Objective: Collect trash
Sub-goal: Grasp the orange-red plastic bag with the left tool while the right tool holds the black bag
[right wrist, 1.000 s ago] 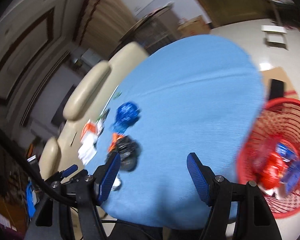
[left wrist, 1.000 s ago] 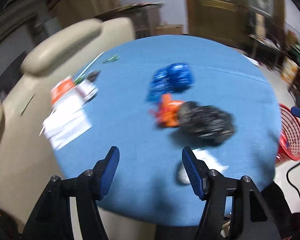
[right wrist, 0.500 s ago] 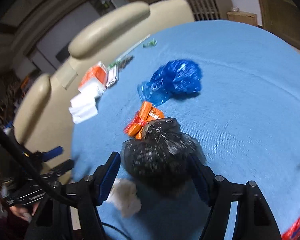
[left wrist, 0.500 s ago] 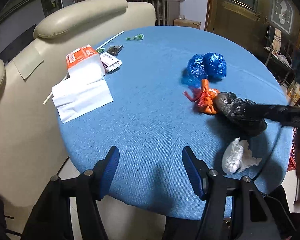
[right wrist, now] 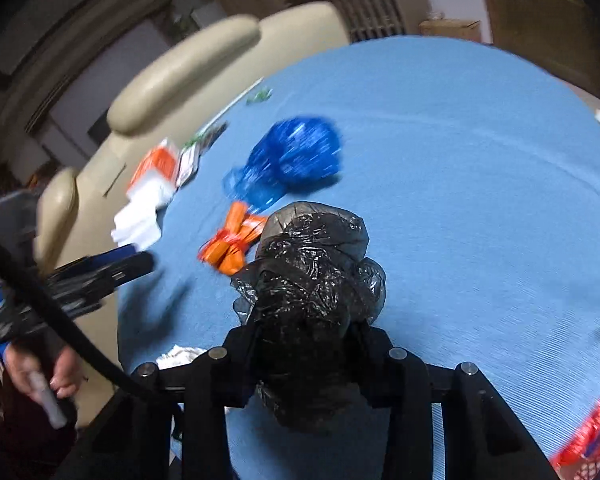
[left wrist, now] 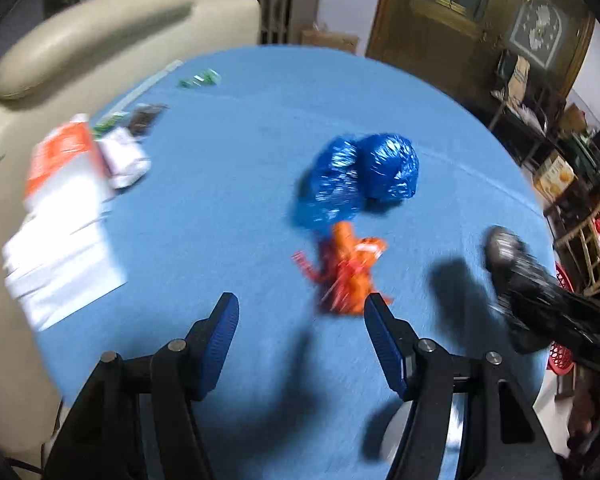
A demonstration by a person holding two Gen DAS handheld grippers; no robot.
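My right gripper (right wrist: 306, 334) is shut on a crumpled black plastic bag (right wrist: 312, 264) and holds it above the round blue table (right wrist: 480, 184); the bag also shows in the left wrist view (left wrist: 504, 248). My left gripper (left wrist: 300, 316) is open and empty, just short of an orange wrapper (left wrist: 348, 268). A blue foil bag (left wrist: 360, 176) lies beyond the wrapper. In the right wrist view the orange wrapper (right wrist: 230, 246) and the blue bag (right wrist: 292, 160) lie left of the black bag. A white crumpled tissue (right wrist: 176, 354) peeks out by my right gripper.
White napkins with an orange pack (left wrist: 60, 208), a small white packet (left wrist: 124, 156) and green wrappers (left wrist: 200, 78) lie at the table's left. A beige sofa (left wrist: 80, 44) stands behind. A red mesh basket (right wrist: 584, 444) is at the table's right edge.
My right gripper has closed on the black bag and lifted it off the table. My left gripper has moved forward toward the orange wrapper.
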